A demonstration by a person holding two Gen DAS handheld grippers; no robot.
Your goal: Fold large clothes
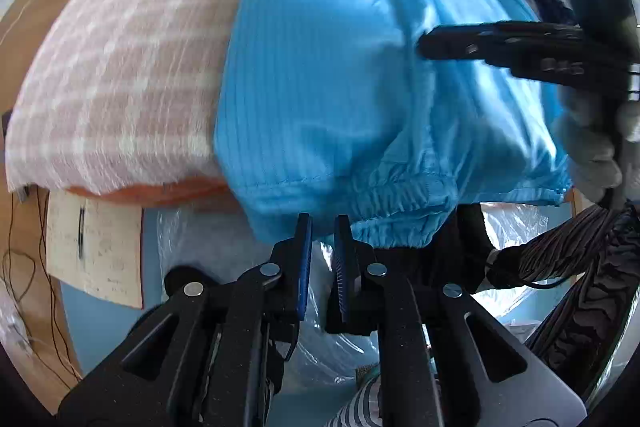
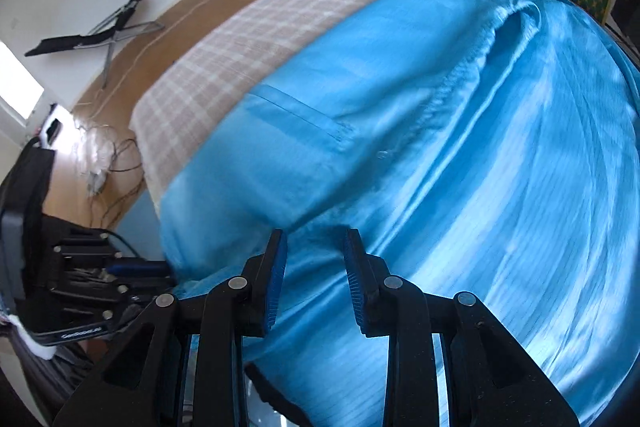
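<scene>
- The shiny blue satin garment with an elastic gathered hem [image 1: 328, 75] lies spread over a beige-and-white checked cloth [image 1: 112, 67] that covers the work surface, and its gathered edge hangs off the near side
- The left gripper [image 1: 323, 239] is down at that hanging hem, jaws drawn in to a narrow slot; the blue pads [image 1: 306, 251] sit right at the cloth's lower edge, but whether fabric is actually pinched between them I cannot tell from here
- The right gripper [image 2: 315, 267] stands partly apart over the body of the garment, blue fabric showing in the gap, pads not clearly pressing on it
- From the left camera the right tool reaches in from the far right, over the garment's upper half, gripped by a hand in a pale glove [image 1: 592, 147]
- The key relation, I judge: the hem runs crosswise just ahead of the left gripper, so the left is the nearer one to lift that edge and carry it away over the body toward the far side
</scene>
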